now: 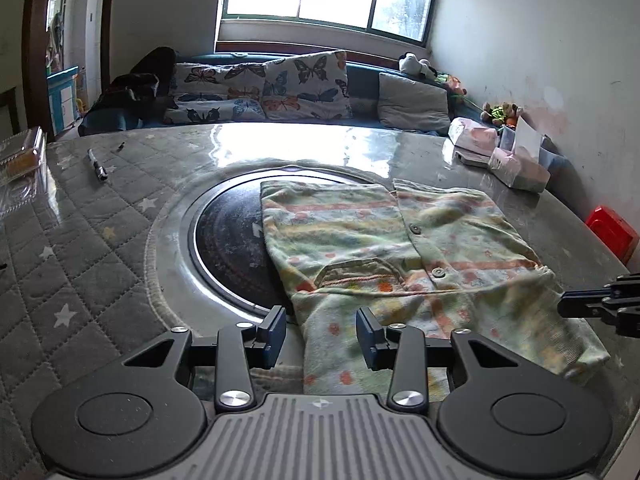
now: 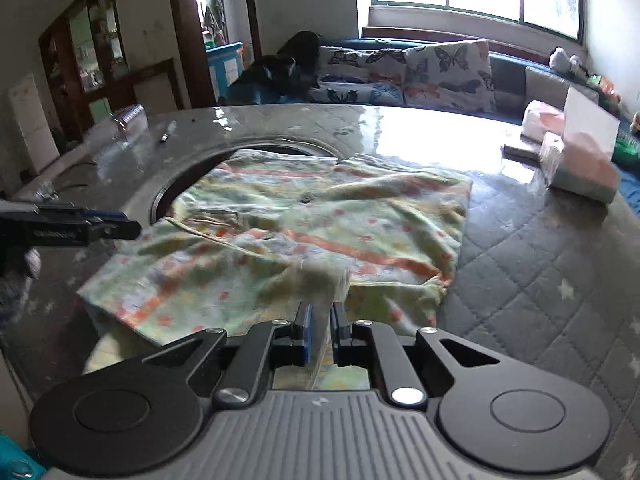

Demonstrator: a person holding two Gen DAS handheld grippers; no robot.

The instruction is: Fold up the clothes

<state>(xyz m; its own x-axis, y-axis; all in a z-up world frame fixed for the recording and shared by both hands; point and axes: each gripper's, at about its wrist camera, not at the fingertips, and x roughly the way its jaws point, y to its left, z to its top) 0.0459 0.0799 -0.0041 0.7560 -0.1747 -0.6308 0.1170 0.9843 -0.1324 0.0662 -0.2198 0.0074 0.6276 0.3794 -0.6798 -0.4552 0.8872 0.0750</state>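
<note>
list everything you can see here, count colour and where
shirt: 1, pale green with orange stripes, buttoned, mid table, partly over the hob
hob: 1, black round, set in the table
table: 1, grey quilted star cover
pen: 1, dark, far left of table
tissue packs: several, pink-white, far right
butterfly cushions: several, on sofa under window
left gripper: 1, black, open, at near hem
right gripper: 1, black, shut on shirt

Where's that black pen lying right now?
The pen lies on the quilted table cover at the far left in the left wrist view, between the plastic box and the shirt.
</note>
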